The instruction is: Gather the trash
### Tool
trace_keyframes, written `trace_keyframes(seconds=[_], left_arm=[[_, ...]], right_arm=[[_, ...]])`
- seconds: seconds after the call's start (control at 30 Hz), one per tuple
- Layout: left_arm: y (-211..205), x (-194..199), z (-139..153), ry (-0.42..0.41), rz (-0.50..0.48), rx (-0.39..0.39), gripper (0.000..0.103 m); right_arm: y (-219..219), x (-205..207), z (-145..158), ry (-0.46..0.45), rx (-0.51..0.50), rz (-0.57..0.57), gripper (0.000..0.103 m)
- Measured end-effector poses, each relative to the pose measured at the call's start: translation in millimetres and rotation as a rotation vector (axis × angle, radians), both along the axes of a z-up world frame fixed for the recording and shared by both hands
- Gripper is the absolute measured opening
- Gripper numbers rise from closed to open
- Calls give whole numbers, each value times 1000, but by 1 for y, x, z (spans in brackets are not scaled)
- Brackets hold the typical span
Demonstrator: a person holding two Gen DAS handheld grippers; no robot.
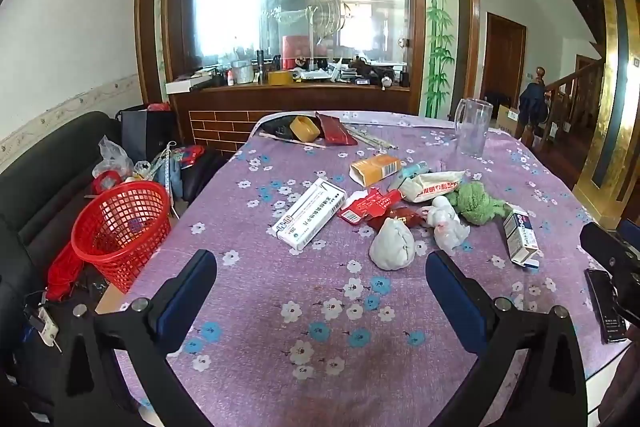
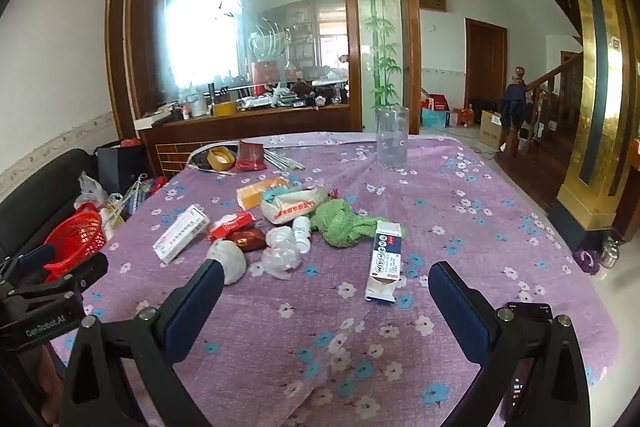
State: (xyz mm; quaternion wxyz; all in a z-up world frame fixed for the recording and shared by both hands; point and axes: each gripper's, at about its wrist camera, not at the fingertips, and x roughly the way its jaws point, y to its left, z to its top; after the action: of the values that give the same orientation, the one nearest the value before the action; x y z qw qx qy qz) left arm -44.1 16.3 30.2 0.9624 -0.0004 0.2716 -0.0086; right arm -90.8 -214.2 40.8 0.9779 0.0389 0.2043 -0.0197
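Trash lies in a pile mid-table on the purple flowered cloth [image 1: 320, 299]: a long white box [image 1: 308, 213], an orange carton [image 1: 374, 169], a red torn wrapper [image 1: 366, 205], a white crumpled wad [image 1: 391, 245], a clear crumpled plastic piece [image 1: 448, 225], a green cloth [image 1: 476, 203] and a white-blue box [image 1: 520, 237], which also shows in the right wrist view [image 2: 384, 259]. A red mesh basket [image 1: 124, 227] stands left of the table. My left gripper [image 1: 320, 291] is open and empty, short of the pile. My right gripper [image 2: 326, 291] is open and empty near the white wad [image 2: 230, 261].
A clear glass pitcher [image 1: 474, 127] stands at the far side. A yellow tape roll [image 1: 305, 129], a red packet [image 1: 334, 129] and sticks lie at the far left corner. A black phone [image 1: 604, 307] lies at the near right edge. A dark sofa [image 1: 48, 163] with clutter is left.
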Motion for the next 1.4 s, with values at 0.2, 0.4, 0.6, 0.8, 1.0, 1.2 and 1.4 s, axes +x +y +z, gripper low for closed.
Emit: trace_keyframes(seconds=[0.2,0.4,0.6,0.8,1.0,1.2,1.4], left_arm=[[4,-8,7,-4,7,0,103],[6,-8,6,1,12,-13,103],[6,-6,5,9,13,-13,103],[4,-3,2,18,9,-14,103],[2,-1,0,25,9,-14,103],[3,0,-1,30,8,-15,103],[3,2,-1,31,12,-17,103]], right_arm=[[10,-12,7,-12,0,20,103],[15,-11,8,-12,4,28,103],[14,-11,7,-9,7,32,103],[13,-8,6,-3,8,32,103],[13,-6,5,-2,6,28,103],[13,-5,5,-2,6,28,103],[13,-5,5,-1,7,32,103]])
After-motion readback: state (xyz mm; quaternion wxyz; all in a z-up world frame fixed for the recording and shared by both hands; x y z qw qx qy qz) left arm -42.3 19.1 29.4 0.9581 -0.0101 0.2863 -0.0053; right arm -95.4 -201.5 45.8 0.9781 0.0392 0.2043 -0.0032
